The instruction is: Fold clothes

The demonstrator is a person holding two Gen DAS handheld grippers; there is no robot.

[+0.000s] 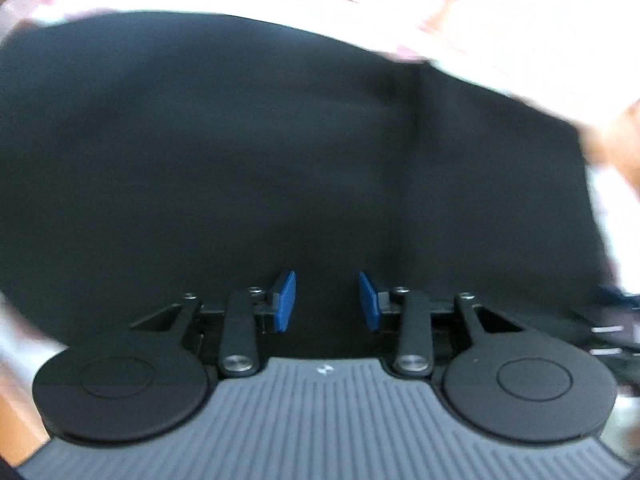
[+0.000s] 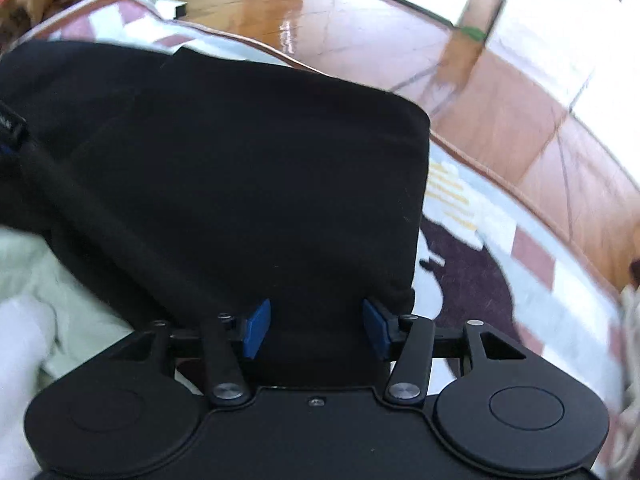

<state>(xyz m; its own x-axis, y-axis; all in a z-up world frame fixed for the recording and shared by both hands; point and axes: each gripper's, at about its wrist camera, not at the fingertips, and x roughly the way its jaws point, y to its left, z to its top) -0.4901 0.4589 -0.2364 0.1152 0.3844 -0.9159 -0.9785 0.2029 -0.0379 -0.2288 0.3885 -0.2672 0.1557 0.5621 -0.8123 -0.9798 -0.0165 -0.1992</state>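
The black garment fills both views. Left gripper and right gripper jaws stand parted, holding nothing, above the cloth. Its straight edge runs down the right of the frame beside bare mat.

text: none legible | left hand-held gripper body: small white mark, too blurred to read | black garment left-edge tag: white lettering, unreadable | numbers: none | signs: none

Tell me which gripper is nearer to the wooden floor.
Right. The right gripper sits at the black garment's edge, with the wooden floor just beyond. The left gripper faces mid-garment; only slivers of floor show at its frame edges.
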